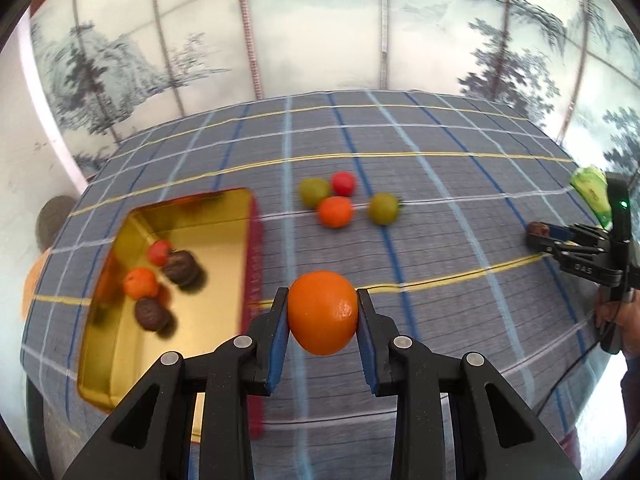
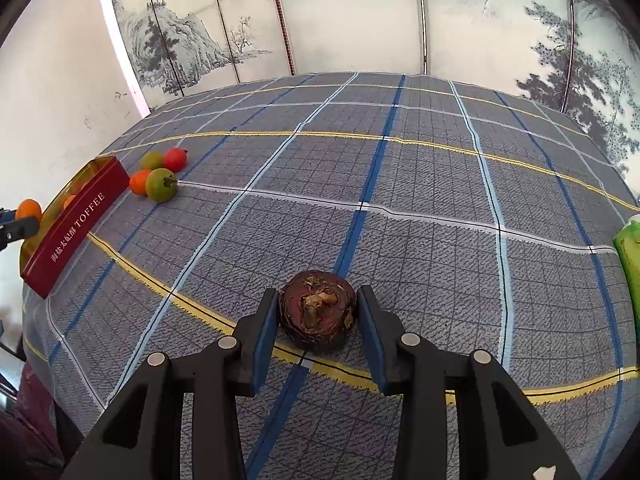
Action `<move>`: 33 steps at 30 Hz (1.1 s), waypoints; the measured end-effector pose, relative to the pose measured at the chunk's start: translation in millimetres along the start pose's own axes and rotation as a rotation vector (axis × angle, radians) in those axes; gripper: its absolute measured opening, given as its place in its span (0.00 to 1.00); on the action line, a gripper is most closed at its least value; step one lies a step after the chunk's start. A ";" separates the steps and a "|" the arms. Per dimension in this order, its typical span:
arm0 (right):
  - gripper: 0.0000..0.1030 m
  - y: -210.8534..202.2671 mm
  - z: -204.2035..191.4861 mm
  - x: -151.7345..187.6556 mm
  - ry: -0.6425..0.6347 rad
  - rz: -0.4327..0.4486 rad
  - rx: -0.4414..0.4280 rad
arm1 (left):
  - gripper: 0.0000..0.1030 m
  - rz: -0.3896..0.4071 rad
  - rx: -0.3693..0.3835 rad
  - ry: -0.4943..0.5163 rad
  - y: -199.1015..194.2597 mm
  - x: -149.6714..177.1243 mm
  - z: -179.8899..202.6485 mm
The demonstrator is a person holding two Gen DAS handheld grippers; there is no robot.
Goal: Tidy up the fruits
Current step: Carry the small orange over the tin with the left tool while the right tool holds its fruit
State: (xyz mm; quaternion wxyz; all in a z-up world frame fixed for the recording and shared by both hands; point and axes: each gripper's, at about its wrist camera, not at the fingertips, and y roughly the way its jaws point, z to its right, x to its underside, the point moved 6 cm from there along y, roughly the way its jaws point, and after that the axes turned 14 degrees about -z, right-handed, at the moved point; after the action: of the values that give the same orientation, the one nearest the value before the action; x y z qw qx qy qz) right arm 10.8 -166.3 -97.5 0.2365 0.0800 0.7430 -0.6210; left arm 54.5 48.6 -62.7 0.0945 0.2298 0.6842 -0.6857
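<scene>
Plaid tablecloth [image 2: 400, 200], left gripper [image 1: 322, 314] jaws clamping orange [image 1: 322, 312], right gripper [image 2: 318, 312] jaws gripping brown fruit [image 2: 317, 310]

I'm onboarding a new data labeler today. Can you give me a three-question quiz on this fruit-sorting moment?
1. True or false: the left gripper is shut on an orange fruit.
2. What does the right gripper hold? A) green fruit B) dark brown fruit C) nothing
3. How many loose fruits sit in the cluster on the tablecloth beside the gold tin?

Key:
1. True
2. B, the dark brown fruit
3. Four: two green, one red, one orange
</scene>
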 end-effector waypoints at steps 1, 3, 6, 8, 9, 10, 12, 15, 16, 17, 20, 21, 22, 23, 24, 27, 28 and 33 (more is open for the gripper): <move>0.36 0.0 0.0 0.0 0.000 0.000 0.001 | 0.32 0.000 -0.006 -0.018 0.7 2.1 -10.1; 0.36 0.0 -0.4 0.0 -0.001 0.000 0.001 | 0.32 0.001 -0.022 -0.036 2.8 4.4 -22.8; 0.36 -0.1 -0.2 0.1 -0.001 0.001 0.003 | 0.32 0.009 -0.067 -0.061 6.6 9.2 -45.4; 0.36 -0.1 -0.4 0.1 -0.001 0.001 0.003 | 0.32 0.011 -0.098 -0.075 10.1 12.8 -61.0; 0.36 0.0 -0.5 0.1 -0.001 0.001 0.004 | 0.32 0.008 -0.111 -0.084 12.4 14.7 -68.4; 0.36 0.0 -0.6 0.1 -0.002 0.000 0.006 | 0.31 0.005 -0.119 -0.092 14.7 16.8 -75.2; 0.36 -0.1 -0.2 0.0 -0.003 0.000 0.009 | 0.32 -0.004 -0.138 -0.105 19.5 21.1 -87.6; 0.36 -0.1 -0.5 -0.3 -0.003 0.001 0.010 | 0.32 -0.010 -0.161 -0.122 25.9 26.3 -104.0; 0.36 0.0 -0.5 -0.3 -0.003 0.001 0.010 | 0.32 -0.011 -0.167 -0.128 27.9 27.8 -109.1; 0.36 0.0 -0.4 -0.2 -0.003 0.001 0.009 | 0.32 -0.014 -0.177 -0.134 30.1 29.3 -113.7; 0.36 0.2 -0.8 -0.1 -0.003 0.001 0.010 | 0.32 -0.026 -0.190 -0.146 37.1 32.2 -125.1; 0.36 0.0 -0.5 -0.3 -0.003 0.001 0.010 | 0.32 -0.030 -0.189 -0.146 39.6 33.2 -127.6; 0.36 0.1 -0.8 -0.2 -0.003 0.001 0.009 | 0.32 -0.035 -0.194 -0.144 41.6 34.3 -129.4; 0.36 0.1 -0.8 -0.2 -0.003 0.001 0.010 | 0.32 -0.039 -0.205 -0.143 43.6 35.5 -132.0; 0.36 0.0 -0.5 -0.3 -0.003 0.001 0.010 | 0.32 -0.042 -0.211 -0.142 45.5 36.3 -135.3; 0.36 0.0 -0.3 -0.4 -0.003 0.001 0.010 | 0.32 -0.046 -0.213 -0.144 49.3 37.5 -141.5; 0.36 0.1 -0.7 -0.2 -0.003 0.001 0.010 | 0.32 -0.048 -0.217 -0.147 50.5 38.2 -144.2; 0.36 0.3 -0.8 -0.3 -0.004 0.001 0.012 | 0.33 -0.047 -0.205 -0.174 53.3 39.7 -156.6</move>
State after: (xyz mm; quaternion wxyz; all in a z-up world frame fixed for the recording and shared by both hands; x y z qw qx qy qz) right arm 11.0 -165.4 -97.5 0.2378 0.0807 0.7389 -0.6253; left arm 72.5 207.2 -121.5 0.1602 0.1426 0.7450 -0.6317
